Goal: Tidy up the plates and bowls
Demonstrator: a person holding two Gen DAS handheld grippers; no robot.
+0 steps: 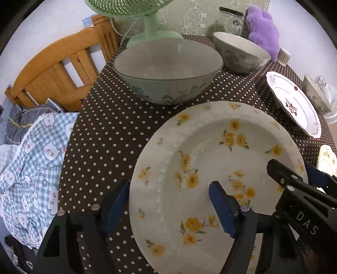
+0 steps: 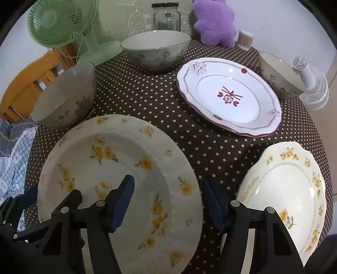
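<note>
A large round plate with yellow flowers [image 1: 210, 160] [image 2: 118, 181] lies on the dotted tablecloth at the near edge. My left gripper [image 1: 168, 202] is open, its jaws straddling the plate's left rim. My right gripper [image 2: 168, 200] is open, straddling the plate's right rim; it also shows in the left wrist view [image 1: 294, 185]. A scalloped yellow-flower plate [image 2: 290, 194] lies at the near right. A red-patterned white plate [image 2: 231, 97] lies behind, seemingly atop another. Three floral bowls stand around: left [image 2: 67, 97] [image 1: 168, 71], back middle [image 2: 155, 50] [image 1: 240, 52], back right [image 2: 280, 75].
A green fan [image 2: 61, 23], a glass jar [image 2: 166, 16], a purple plush toy [image 2: 214, 21], a cotton-swab box [image 2: 245, 40] and a small white fan [image 2: 311, 84] stand along the back. A wooden chair [image 1: 59, 69] with checked cloth [image 1: 31, 168] is at the table's left.
</note>
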